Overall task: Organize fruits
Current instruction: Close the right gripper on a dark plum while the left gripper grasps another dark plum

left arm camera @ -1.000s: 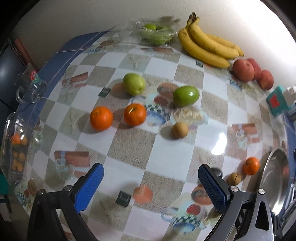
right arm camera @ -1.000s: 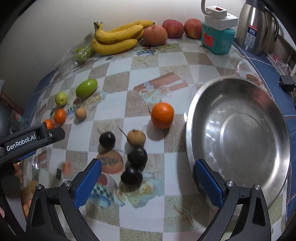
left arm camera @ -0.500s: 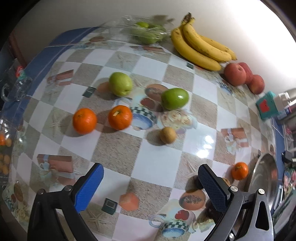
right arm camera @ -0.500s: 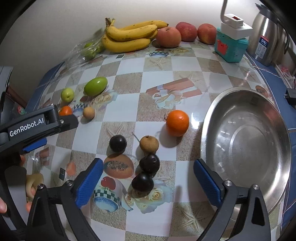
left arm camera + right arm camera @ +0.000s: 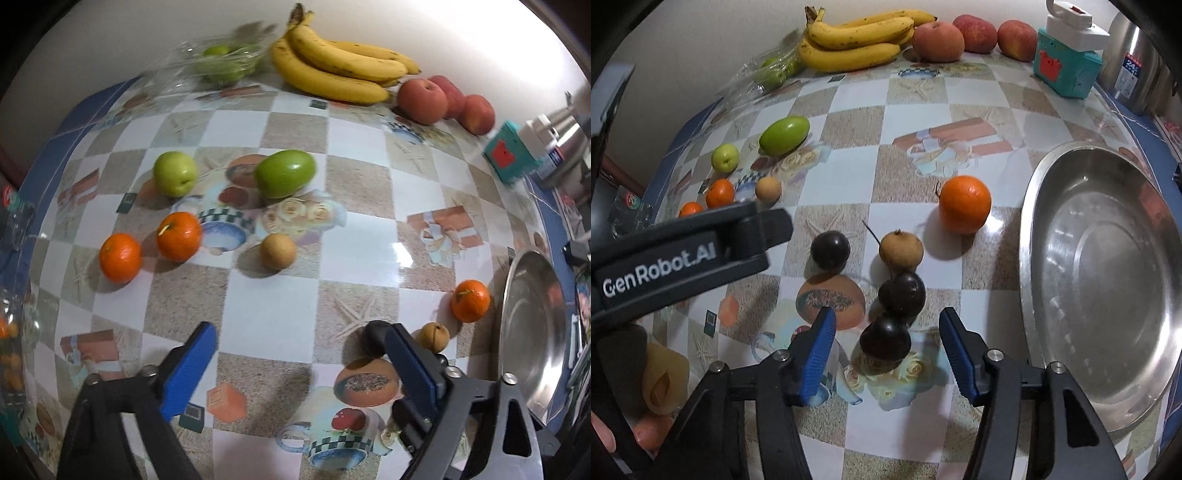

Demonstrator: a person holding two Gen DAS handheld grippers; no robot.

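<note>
In the right wrist view my right gripper [image 5: 886, 332] is open, its blue fingers on either side of the nearest dark plum [image 5: 885, 338]. Two more dark plums [image 5: 902, 294] [image 5: 830, 249], a brown round fruit [image 5: 901, 249] and an orange [image 5: 964, 204] lie just beyond. A steel bowl [image 5: 1052, 192] stands empty to the right. My left gripper [image 5: 295, 343] is open and empty over the table. Beyond it lie two oranges [image 5: 178, 236], a green apple [image 5: 174, 173], a green mango [image 5: 285, 172] and a brown fruit [image 5: 277, 250].
Bananas [image 5: 857, 40], red apples [image 5: 938, 40] and a bag of green fruit [image 5: 772, 70] line the back wall. A teal box [image 5: 1067, 70] and a steel kettle [image 5: 1134, 70] stand at the back right. The left gripper's body [image 5: 683, 254] shows at left.
Both grippers have moved forward and lower. The right gripper's fingers have narrowed and now flank the nearest plum. The left gripper has swung right, towards the bowl.
</note>
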